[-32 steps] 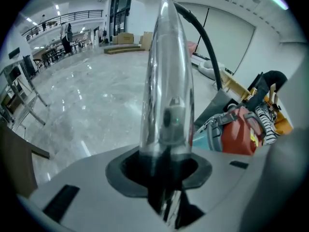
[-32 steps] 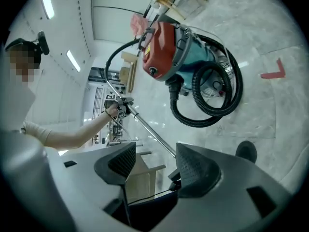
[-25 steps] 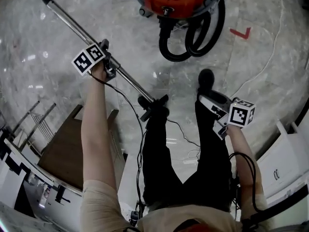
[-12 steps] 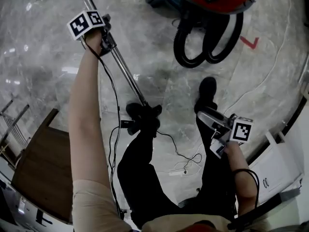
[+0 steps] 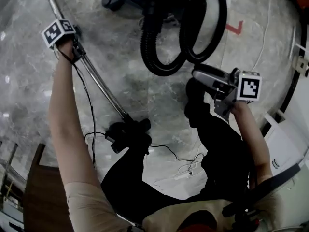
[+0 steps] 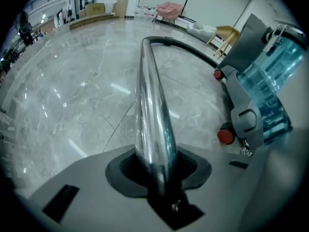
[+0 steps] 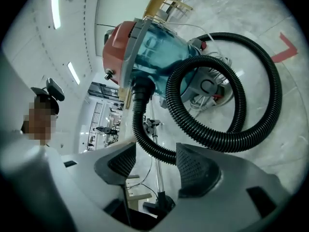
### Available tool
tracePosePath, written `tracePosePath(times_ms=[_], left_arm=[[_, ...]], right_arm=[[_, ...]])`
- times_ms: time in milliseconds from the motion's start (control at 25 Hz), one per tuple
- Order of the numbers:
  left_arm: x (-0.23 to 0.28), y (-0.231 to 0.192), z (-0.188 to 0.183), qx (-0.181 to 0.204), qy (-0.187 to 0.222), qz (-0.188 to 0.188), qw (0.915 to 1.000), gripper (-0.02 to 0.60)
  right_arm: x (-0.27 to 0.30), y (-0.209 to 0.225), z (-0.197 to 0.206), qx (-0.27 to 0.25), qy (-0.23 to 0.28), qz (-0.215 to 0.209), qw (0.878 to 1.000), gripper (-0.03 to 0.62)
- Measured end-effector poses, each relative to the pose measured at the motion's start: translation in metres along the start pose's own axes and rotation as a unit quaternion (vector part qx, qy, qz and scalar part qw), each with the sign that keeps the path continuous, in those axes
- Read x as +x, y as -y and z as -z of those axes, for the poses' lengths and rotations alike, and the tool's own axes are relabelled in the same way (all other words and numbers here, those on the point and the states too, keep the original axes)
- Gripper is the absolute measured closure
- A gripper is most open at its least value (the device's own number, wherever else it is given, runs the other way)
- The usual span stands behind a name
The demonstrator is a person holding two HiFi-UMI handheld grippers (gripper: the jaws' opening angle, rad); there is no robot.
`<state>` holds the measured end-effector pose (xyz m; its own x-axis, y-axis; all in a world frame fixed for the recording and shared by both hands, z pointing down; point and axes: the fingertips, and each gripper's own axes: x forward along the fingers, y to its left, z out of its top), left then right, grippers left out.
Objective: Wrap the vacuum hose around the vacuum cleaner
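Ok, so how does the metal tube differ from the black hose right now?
The metal tube is straight, smooth and shiny; the black hose is ribbed and curls in loops. The left gripper has its jaws clamped on the metal tube, while the black hose is ungripped: the right gripper has its jaws open, pressing on nothing. Both belong to the vacuum cleaner.

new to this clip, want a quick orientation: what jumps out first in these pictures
A red and blue canister vacuum cleaner sits on the marble floor at the top of the head view, its black ribbed hose lying in loops beside it. The left gripper is clamped on a shiny metal tube, while the right gripper has its jaws open near the hose.
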<state>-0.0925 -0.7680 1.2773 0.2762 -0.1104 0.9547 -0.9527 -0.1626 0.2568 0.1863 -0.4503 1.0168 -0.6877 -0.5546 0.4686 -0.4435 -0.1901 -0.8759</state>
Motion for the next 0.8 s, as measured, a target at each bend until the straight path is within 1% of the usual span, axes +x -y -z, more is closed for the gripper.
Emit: tracePosePath(times_ms=[120, 160, 240, 280, 360, 400, 440, 520, 640, 680, 720, 800], left_arm=[[-0.006, -0.012, -0.014, -0.006, 0.014, -0.008, 0.9999, 0.459], [-0.01, -0.015, -0.02, -0.003, 0.017, -0.012, 0.9998, 0.459], [-0.013, -0.015, -0.022, 0.018, 0.014, -0.016, 0.9996, 0.452], [-0.013, -0.016, -0.019, 0.033, 0.01, -0.021, 0.9992, 0.432], [-0.011, -0.019, -0.009, 0.066, -0.001, -0.026, 0.9975, 0.347], [-0.013, -0.019, -0.004, 0.073, -0.008, -0.024, 0.997, 0.312], [-0.017, -0.016, 0.001, 0.075, -0.013, -0.018, 0.9969, 0.283], [-0.026, -0.014, 0.004, 0.073, -0.014, -0.005, 0.9972, 0.247], [-0.046, -0.019, -0.002, 0.07, 0.008, 0.004, 0.9975, 0.191], [-0.053, -0.021, -0.004, 0.066, 0.016, 0.013, 0.9976, 0.168], [-0.06, -0.022, -0.004, 0.059, 0.024, 0.032, 0.9975, 0.145], [-0.078, -0.022, 0.0, 0.027, 0.041, 0.087, 0.995, 0.057]], right_arm=[[0.019, 0.011, -0.011, -0.025, -0.025, -0.022, 0.999, 0.335], [0.023, 0.011, -0.013, -0.024, -0.028, -0.029, 0.999, 0.336], [0.025, 0.008, -0.014, -0.015, -0.028, -0.043, 0.999, 0.335], [0.026, 0.005, -0.012, -0.012, -0.029, -0.051, 0.998, 0.335], [0.03, -0.005, -0.008, -0.012, -0.038, -0.068, 0.997, 0.335], [0.033, -0.01, -0.005, -0.016, -0.049, -0.077, 0.996, 0.336], [0.036, -0.014, 0.001, -0.021, -0.064, -0.085, 0.994, 0.336], [0.042, -0.023, 0.012, -0.033, -0.102, -0.099, 0.989, 0.335], [0.055, -0.041, 0.024, -0.042, -0.149, -0.131, 0.979, 0.335], [0.056, -0.047, 0.028, -0.037, -0.159, -0.14, 0.977, 0.335], [0.055, -0.053, 0.032, -0.028, -0.163, -0.15, 0.975, 0.335], [0.048, -0.064, 0.032, -0.002, -0.152, -0.173, 0.973, 0.335]])
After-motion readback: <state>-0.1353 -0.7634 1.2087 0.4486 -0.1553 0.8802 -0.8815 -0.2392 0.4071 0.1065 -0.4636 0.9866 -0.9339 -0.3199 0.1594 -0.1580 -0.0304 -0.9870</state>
